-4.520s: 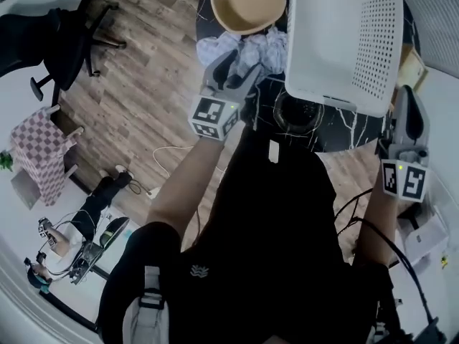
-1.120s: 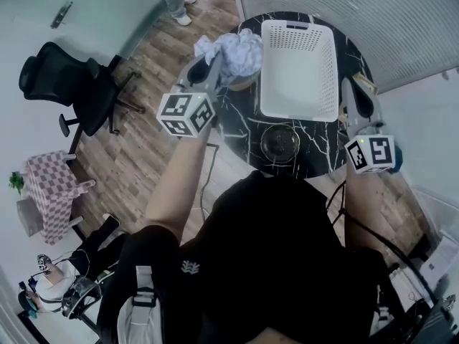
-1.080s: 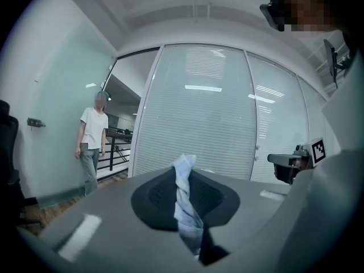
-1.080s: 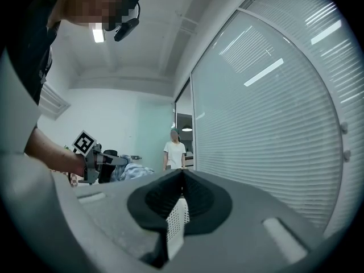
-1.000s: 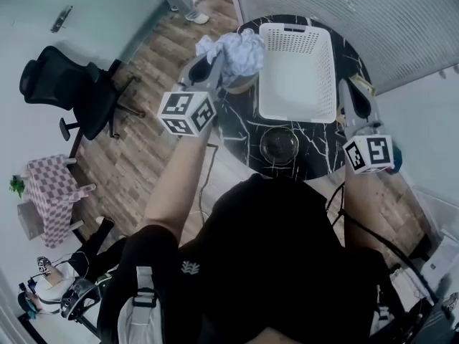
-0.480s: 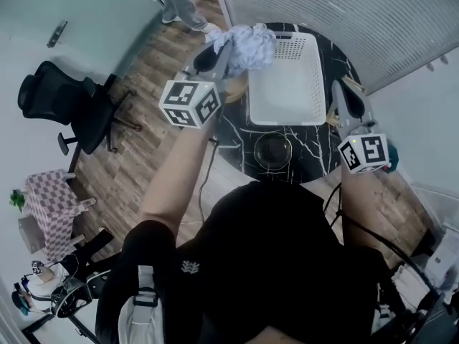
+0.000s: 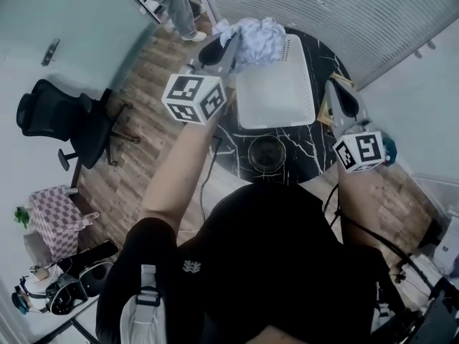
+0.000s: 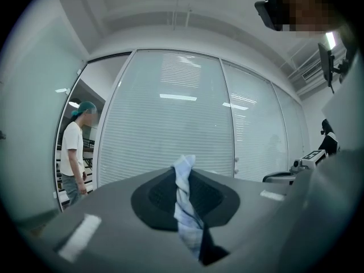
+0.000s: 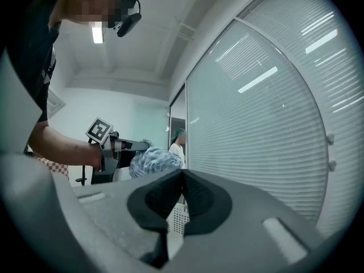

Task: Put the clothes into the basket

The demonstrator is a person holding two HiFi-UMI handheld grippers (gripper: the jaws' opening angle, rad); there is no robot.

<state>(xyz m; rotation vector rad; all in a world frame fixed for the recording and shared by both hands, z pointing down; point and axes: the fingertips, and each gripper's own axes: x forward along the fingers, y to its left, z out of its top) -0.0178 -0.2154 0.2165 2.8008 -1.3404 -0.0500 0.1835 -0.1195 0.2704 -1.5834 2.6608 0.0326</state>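
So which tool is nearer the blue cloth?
Left: the left tool grips the blue cloth above the basket's corner; the right tool is across the basket, apart.

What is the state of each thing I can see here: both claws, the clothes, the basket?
left claw, shut on the clothes.
right claw, shut, nothing between its jaws.
clothes, bunched, held in the air by the basket's far left corner.
basket, upright on the table, empty.

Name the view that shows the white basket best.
Head view: the white basket shows nearly whole from above, on the table. The right gripper view catches only a sliver of its perforated wall; the left gripper view shows none.
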